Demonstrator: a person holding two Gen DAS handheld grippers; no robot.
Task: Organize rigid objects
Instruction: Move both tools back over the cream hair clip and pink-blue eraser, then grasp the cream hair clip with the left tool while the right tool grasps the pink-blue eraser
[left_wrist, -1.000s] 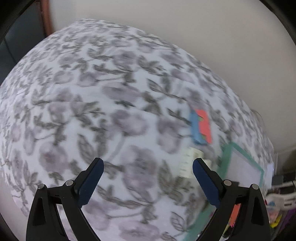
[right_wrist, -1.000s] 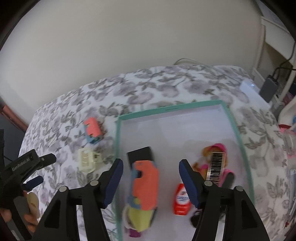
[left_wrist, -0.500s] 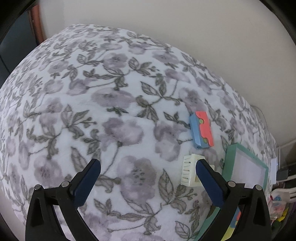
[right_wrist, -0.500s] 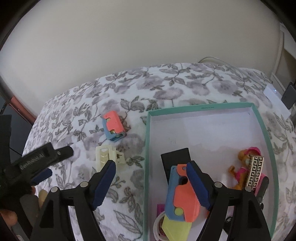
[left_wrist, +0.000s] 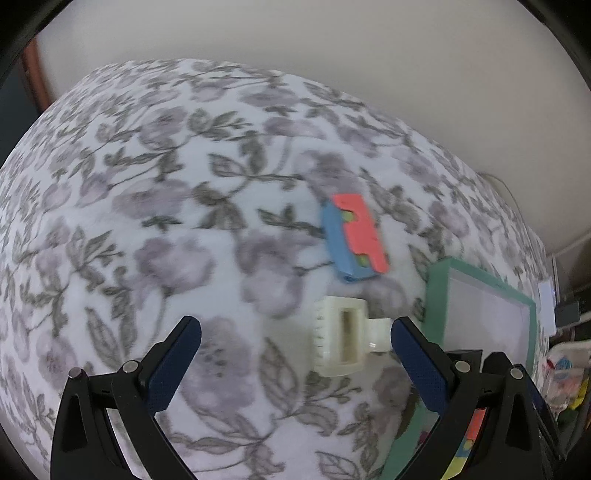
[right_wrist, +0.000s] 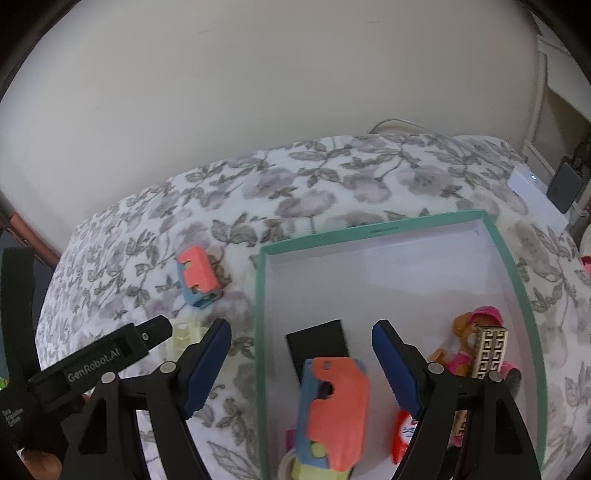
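- The left hand-held gripper (left_wrist: 295, 332) was open wide and held nothing. It hung low over a bed cover (left_wrist: 147, 221) with grey flowers.
- A cream plastic clip (left_wrist: 341, 338) lay flat on the bed cover between the left fingers, closer to the right one. It was not touching the blue pads (left_wrist: 173, 365).
- A small blue and coral block toy (left_wrist: 354, 238) lay on the cover just past the cream clip.
- A box with a teal rim (right_wrist: 373, 230) sat beside them on the bed.
- The right hand-held gripper (right_wrist: 301, 338) was open wide too and held nothing. It hung over the near left part of the box.
- Inside the box, under the right gripper, lay a big coral and blue toy (right_wrist: 334, 406) with a yellow end, partly on a flat black card (right_wrist: 317, 341).
- A toy bear in pink (right_wrist: 476, 345), a gold patterned block (right_wrist: 489, 352) and a small red tube (right_wrist: 402, 437) lay in the near right part of the box.
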